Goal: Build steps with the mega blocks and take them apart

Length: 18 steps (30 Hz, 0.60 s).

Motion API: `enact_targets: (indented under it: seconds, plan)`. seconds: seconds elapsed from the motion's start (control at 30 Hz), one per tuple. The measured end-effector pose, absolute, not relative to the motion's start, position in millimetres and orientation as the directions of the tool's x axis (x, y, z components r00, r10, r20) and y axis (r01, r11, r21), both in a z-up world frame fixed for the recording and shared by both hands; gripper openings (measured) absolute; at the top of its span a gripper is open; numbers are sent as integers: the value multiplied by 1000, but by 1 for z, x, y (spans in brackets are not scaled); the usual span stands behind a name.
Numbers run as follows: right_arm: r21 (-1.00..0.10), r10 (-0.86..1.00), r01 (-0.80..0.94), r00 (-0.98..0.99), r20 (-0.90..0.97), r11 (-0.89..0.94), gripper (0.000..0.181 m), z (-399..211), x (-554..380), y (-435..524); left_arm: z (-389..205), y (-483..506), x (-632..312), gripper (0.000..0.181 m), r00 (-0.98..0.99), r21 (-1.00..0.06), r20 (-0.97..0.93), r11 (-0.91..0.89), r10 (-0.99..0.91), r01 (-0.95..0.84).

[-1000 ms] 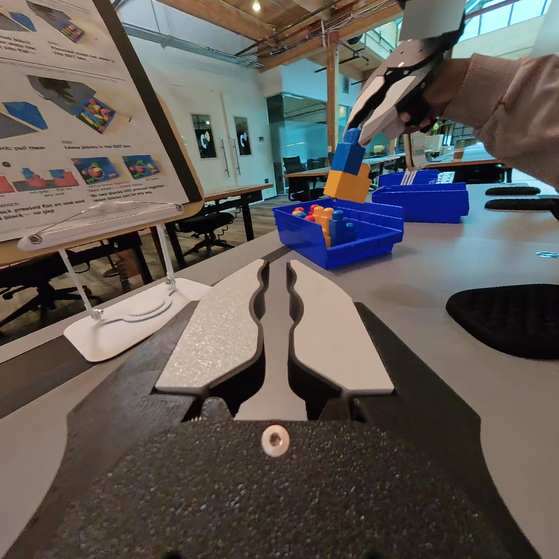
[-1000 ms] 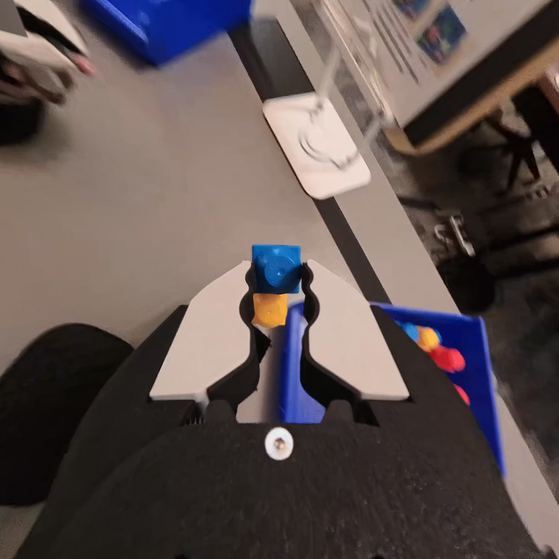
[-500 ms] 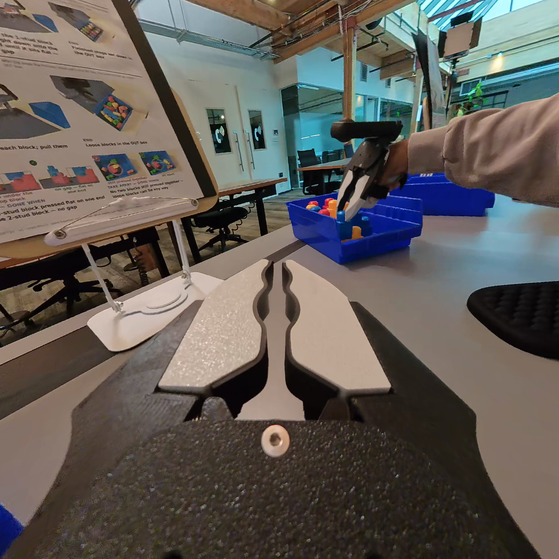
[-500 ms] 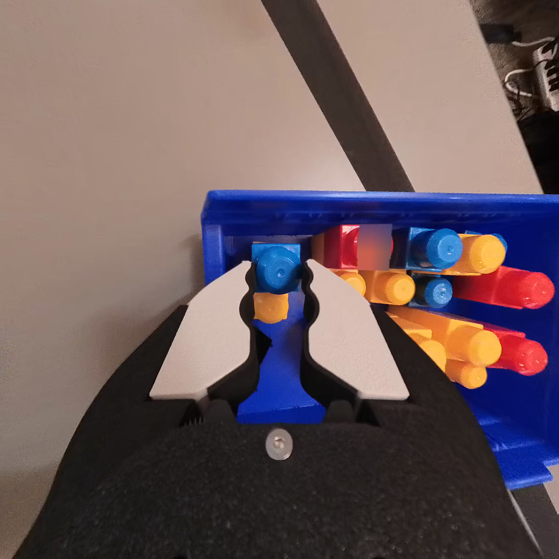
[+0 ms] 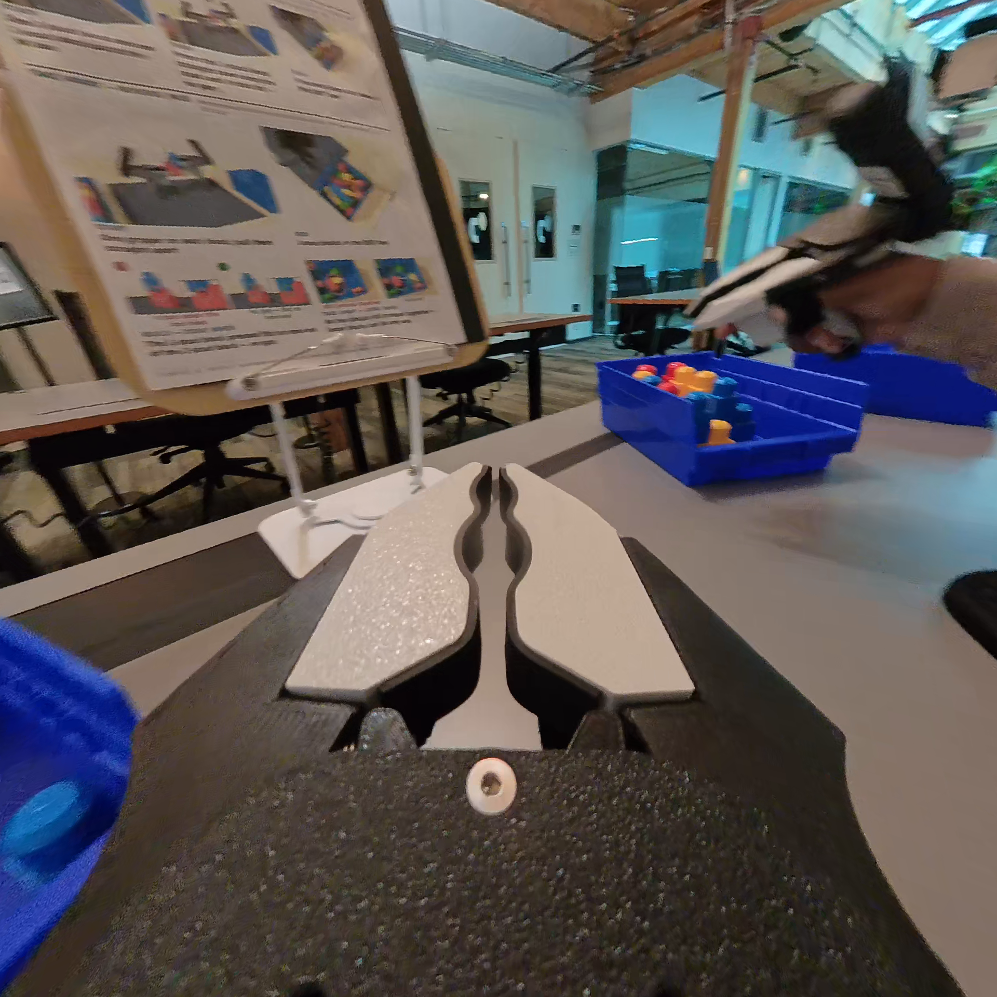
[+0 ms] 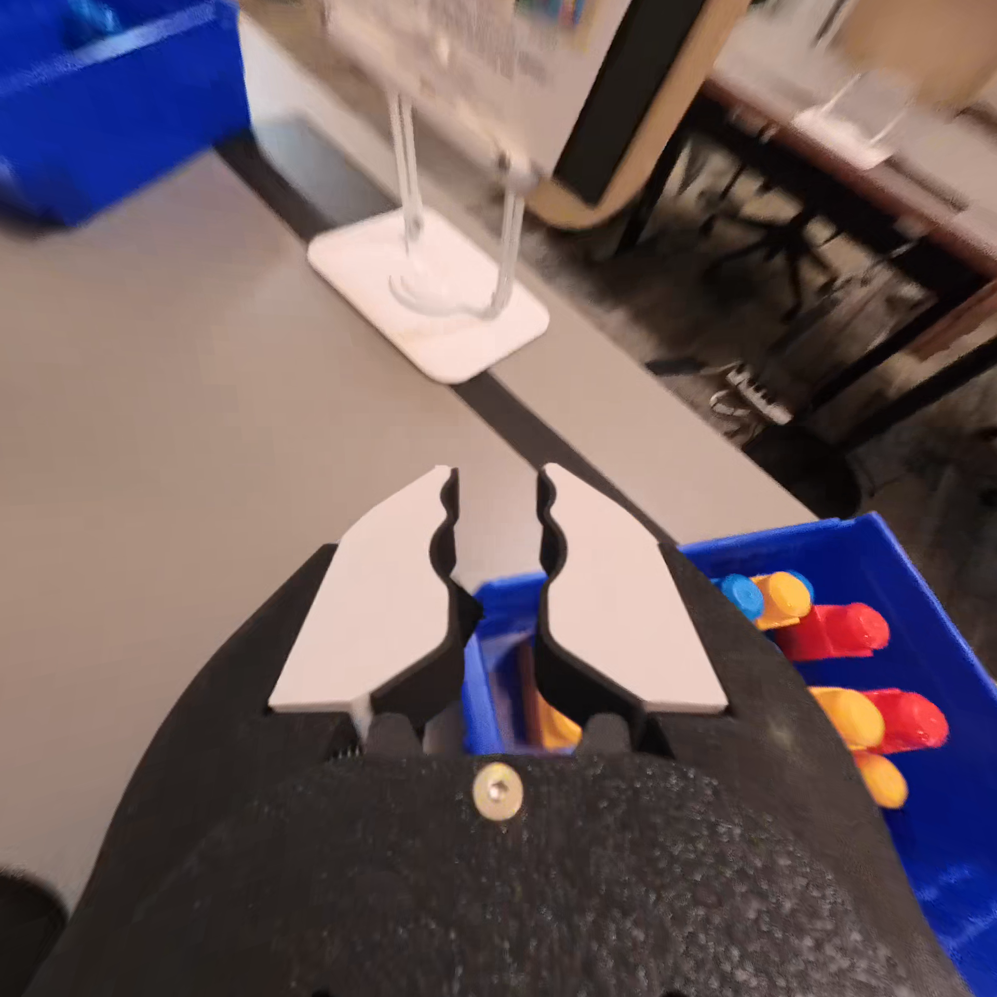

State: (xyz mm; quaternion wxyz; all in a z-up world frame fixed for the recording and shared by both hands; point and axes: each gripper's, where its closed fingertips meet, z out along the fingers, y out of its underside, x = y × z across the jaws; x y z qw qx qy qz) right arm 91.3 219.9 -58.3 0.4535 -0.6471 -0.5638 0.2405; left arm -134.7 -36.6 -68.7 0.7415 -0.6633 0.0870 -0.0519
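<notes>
A blue bin point(image 5: 766, 458) on the grey table holds several loose red, yellow and blue mega blocks point(image 5: 696, 383). A blue block with a yellow one point(image 5: 717, 431) stands at the bin's near end. My right gripper point(image 6: 496, 475) is open and empty; the bin point(image 6: 917, 566) and its blocks point(image 6: 831, 631) lie below and to its right. In the left wrist view the right gripper point(image 5: 707, 313) hovers above the bin, blurred. My left gripper point(image 5: 495, 472) is shut on nothing, low over the table.
An instruction board point(image 5: 226, 178) stands on a white stand base point(image 5: 345, 518), which also shows in the right wrist view point(image 6: 431, 307). A second blue bin point(image 6: 108, 102) is at the far left, close by my left gripper point(image 5: 48, 798). A black mat point(image 5: 971, 609) lies on the right.
My right gripper has opened, let go of the blue-and-yellow block pair in the bin, and lifted away. My left gripper has shifted left; a blue bin now shows at its lower left.
</notes>
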Motion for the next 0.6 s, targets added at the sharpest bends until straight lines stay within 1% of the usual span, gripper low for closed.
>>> enact_targets:
  seconds: [0.03,0.07,0.1,0.2,0.27,0.33,0.5,0.6]
  plan:
    - [-888,937,458,287,200,49,24,-55,85,210,-65,-37,-146,1,986,-993,-50,116,-156,-32]
    - [-914,931,404,315,184,44,22,-53,79,197,-62,-38,-160,1,993,-993,-34,115,-116,-21]
    - [-934,922,355,353,157,23,16,-55,75,187,-59,-40,-174,0,997,-994,-16,112,-72,-8]
    - [-973,914,222,404,28,-69,7,-70,60,155,-51,-47,-229,0,994,-996,16,87,110,6]
    - [-981,905,143,420,-62,-134,0,-82,50,138,-44,-54,-272,0,970,-998,33,64,243,18]
    - [-978,895,117,432,-108,-175,0,-98,42,127,-40,-59,-312,2,939,-999,53,24,340,48]
    - [-973,888,70,427,-171,-222,0,-118,30,113,-58,-49,-410,33,853,-977,44,-158,519,146]
    - [-967,896,56,393,-208,-248,0,-122,26,108,-82,-41,-465,46,789,-940,19,-257,614,223]
